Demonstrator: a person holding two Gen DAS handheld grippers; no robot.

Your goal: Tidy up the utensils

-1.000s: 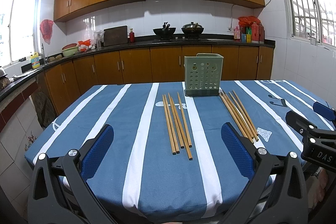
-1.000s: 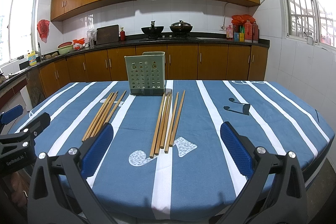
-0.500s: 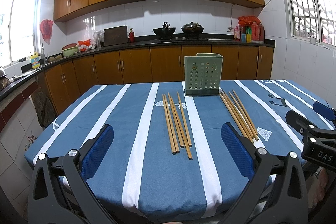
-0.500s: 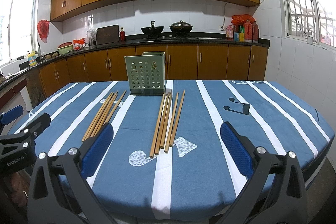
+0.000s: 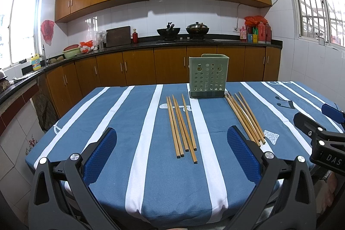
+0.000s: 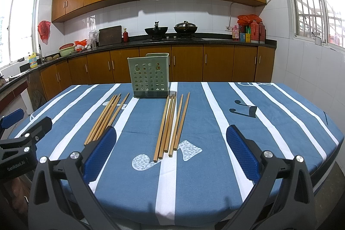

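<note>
A green perforated utensil holder stands upright at the far middle of the table; it also shows in the right wrist view. Two groups of wooden chopsticks lie flat in front of it: a left group and a right group. My left gripper is open and empty, near the table's front edge, with the left group ahead between its fingers. My right gripper is open and empty, with the right group ahead between its fingers.
The table wears a blue cloth with white stripes. Each gripper shows at the edge of the other's view: the right one, the left one. Kitchen counters and cabinets run behind the table.
</note>
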